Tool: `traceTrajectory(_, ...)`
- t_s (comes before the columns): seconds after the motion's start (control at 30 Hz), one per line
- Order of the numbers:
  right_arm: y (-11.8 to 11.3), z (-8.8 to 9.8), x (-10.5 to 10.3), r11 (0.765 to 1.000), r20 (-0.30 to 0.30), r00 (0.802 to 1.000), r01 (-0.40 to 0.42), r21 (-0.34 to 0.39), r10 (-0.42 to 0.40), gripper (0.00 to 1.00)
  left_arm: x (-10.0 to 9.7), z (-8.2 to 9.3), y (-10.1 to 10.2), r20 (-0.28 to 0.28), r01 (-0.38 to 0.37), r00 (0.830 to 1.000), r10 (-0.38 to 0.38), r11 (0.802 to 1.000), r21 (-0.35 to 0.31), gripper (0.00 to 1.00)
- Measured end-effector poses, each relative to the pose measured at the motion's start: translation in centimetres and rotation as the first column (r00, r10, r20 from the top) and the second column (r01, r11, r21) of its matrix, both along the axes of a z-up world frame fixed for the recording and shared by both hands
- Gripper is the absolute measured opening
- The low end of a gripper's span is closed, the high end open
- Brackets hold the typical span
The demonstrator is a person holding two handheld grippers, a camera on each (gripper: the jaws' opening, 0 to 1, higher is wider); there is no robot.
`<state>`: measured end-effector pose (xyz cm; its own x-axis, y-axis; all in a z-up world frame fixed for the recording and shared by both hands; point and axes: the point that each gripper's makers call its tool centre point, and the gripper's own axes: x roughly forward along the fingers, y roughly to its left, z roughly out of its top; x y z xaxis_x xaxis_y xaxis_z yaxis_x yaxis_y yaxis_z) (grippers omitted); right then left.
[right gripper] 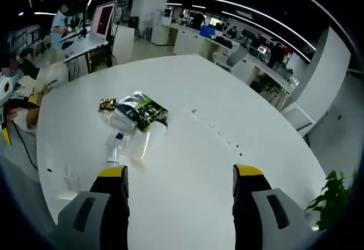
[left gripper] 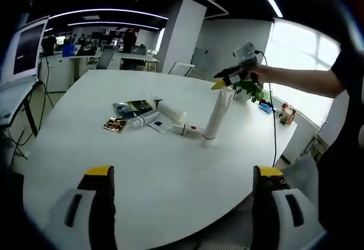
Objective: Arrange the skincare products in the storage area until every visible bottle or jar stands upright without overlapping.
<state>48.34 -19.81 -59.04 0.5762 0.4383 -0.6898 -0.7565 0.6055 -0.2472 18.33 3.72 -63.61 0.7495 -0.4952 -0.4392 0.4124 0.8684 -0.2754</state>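
**Tall tube up, the rest still down**

Your left claw (left gripper: 183, 176) hovers over the near edge of the white desk (left gripper: 142, 170), jaws wide apart and empty. Your right claw (right gripper: 178, 173) is likewise spread with nothing between its jaws; seen from the left gripper view it (left gripper: 220, 83) sits just by the top of the tall white tube (left gripper: 216, 118), which stands on its cap, leaning a little. Whether it touches the tube I cannot tell.

The other products lie in a loose cluster mid-desk: a green pouch (left gripper: 133, 107), a gold sachet (left gripper: 115, 125), a white bottle (left gripper: 171, 111) on its side, and a small tube (left gripper: 187, 129) lying just beside the tall one's foot.

The tall tube looks light, soft-walled and top-heavy on that narrow cap, so it will probably tip at a nudge. The lying bottle looks stiffer and smooth; take it across the body near the middle, as the rounded wall may slip under a shallow pinch. The pouch and sachet are flat and limp and will likely not stand.
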Motion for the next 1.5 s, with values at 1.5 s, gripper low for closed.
traceTrajectory(1.5,11.4,-12.2,2.9,0.990,-0.421,0.900,-0.139,-0.033,0.113,0.50,-0.1,-2.0,-0.9,-0.093,0.053,0.994,-0.052,0.999,0.012,0.93)
